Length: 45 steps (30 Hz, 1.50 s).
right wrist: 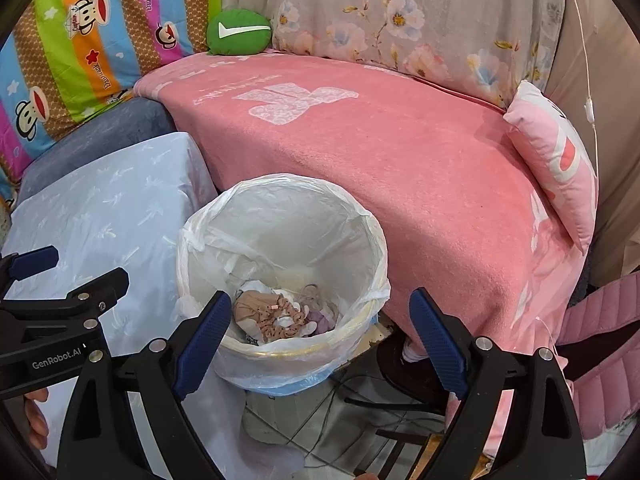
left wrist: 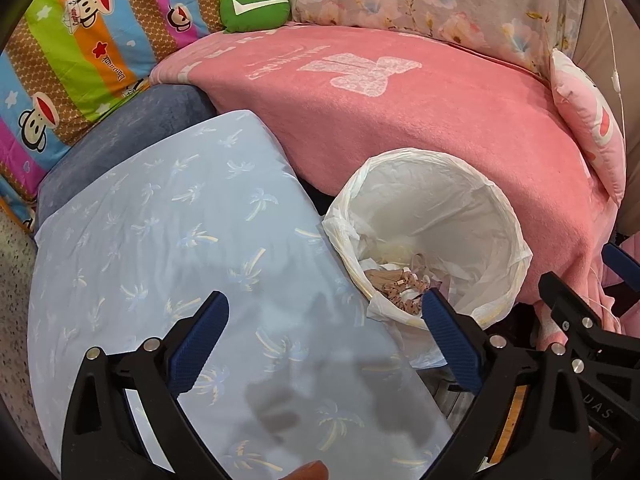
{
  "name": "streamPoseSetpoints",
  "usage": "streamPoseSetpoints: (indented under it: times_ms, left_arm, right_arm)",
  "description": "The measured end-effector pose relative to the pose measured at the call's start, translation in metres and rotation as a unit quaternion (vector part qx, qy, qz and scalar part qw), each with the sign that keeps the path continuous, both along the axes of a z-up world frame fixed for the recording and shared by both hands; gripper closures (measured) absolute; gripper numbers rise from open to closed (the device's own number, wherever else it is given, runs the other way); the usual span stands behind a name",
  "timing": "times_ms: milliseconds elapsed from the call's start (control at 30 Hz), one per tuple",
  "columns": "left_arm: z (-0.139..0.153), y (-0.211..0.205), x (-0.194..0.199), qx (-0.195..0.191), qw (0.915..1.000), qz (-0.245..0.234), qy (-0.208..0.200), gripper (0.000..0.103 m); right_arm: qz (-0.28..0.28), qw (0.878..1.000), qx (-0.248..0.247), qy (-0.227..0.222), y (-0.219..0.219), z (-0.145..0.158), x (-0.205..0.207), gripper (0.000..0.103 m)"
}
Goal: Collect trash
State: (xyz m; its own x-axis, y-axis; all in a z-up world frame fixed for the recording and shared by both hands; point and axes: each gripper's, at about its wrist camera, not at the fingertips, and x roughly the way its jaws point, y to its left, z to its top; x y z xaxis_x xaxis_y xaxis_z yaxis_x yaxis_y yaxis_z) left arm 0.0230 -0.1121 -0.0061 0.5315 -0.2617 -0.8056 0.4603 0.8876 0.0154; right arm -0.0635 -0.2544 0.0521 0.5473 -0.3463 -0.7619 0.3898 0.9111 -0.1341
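A trash bin lined with a white plastic bag stands on the floor between a pale blue cushion and a pink blanket; it also shows in the left wrist view. Inside lie crumpled brown and white scraps, seen too in the left wrist view. My right gripper is open and empty, hovering just above the bin's near rim. My left gripper is open and empty above the blue cushion, left of the bin. The right gripper's arm shows at the right edge of the left wrist view.
A pale blue cushion with palm prints lies left of the bin. A pink blanket covers the seat behind it. A green pouch, a pink pillow and a striped monkey-print cloth lie farther back. Cables run across the tiled floor.
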Motion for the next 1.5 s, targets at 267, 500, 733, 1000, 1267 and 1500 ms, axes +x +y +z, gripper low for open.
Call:
streamPoseSetpoints:
  times_ms: [267, 500, 733, 1000, 1267, 1500]
  left_arm:
    - [0.0, -0.001, -0.001, 0.003, 1.0, 0.001, 0.0, 0.008]
    - [-0.001, -0.001, -0.002, -0.001, 1.0, 0.003, 0.006, 0.008]
    - [-0.004, 0.0, -0.004, 0.003, 0.9999, 0.014, 0.008, 0.008]
    - [-0.005, 0.0, -0.005, 0.008, 0.9997, 0.022, 0.007, 0.008]
    - [-0.006, 0.002, -0.005, 0.012, 0.9995, 0.028, 0.01, 0.008]
    - [-0.005, -0.001, -0.008, 0.018, 0.9996, 0.018, 0.011, 0.008]
  right_arm:
    - [0.0, 1.0, -0.004, -0.001, 0.002, 0.003, -0.004, 0.006]
    - [0.003, 1.0, -0.009, -0.001, 0.004, 0.005, -0.006, 0.006]
    - [0.005, 1.0, -0.014, 0.003, 0.006, 0.005, -0.008, 0.006]
    - [0.007, 1.0, -0.013, 0.008, 0.007, 0.003, -0.009, 0.006]
    - [0.007, 1.0, -0.017, 0.008, 0.009, 0.003, -0.01, 0.006]
    - [0.004, 1.0, -0.018, 0.008, 0.007, 0.005, -0.01, 0.006]
